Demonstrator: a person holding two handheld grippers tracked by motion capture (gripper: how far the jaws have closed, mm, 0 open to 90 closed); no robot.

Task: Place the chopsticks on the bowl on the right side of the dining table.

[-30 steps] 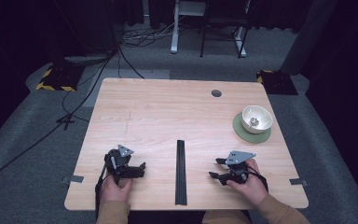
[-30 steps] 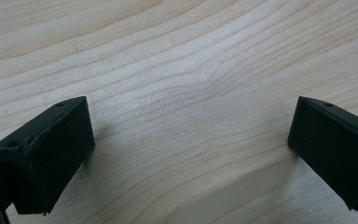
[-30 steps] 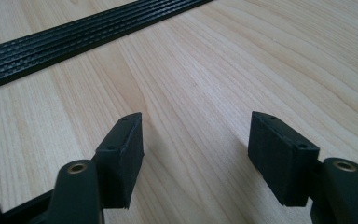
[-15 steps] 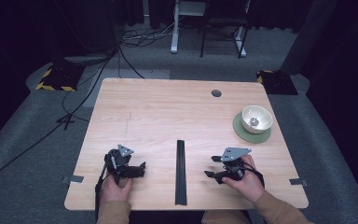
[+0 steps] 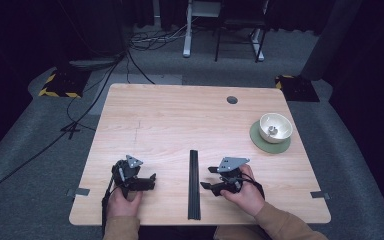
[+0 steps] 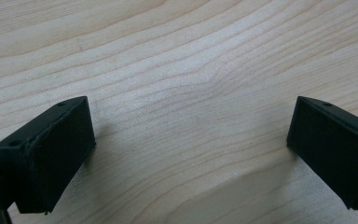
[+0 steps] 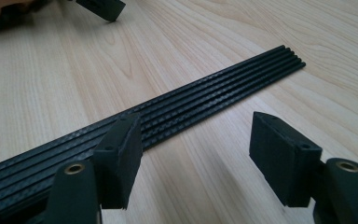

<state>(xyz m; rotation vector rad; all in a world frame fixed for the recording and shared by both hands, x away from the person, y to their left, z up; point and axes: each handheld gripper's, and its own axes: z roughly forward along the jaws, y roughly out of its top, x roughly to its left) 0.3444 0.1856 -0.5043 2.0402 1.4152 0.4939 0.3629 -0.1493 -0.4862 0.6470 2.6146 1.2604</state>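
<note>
A long black strip of ribbed rods (image 5: 194, 185) lies lengthwise at the middle of the wooden table (image 5: 180, 120), near its front edge. My right gripper (image 5: 207, 178) rests just right of the strip, open, jaws pointing left at it. In the right gripper view the strip (image 7: 191, 107) runs diagonally just beyond the open right gripper (image 7: 200, 149), which holds nothing. My left gripper (image 5: 150, 181) sits left of the strip, pointing right. In the left gripper view it (image 6: 191, 140) is wide open over bare wood.
A white bowl (image 5: 275, 127) with a small object inside stands on a green round mat (image 5: 258, 140) at the right. A dark cable hole (image 5: 232, 99) sits near the far edge. One jaw of the left gripper (image 7: 100, 7) shows beyond the strip.
My right gripper has slid left, closer to the black strip. The left gripper has stayed where it was.
</note>
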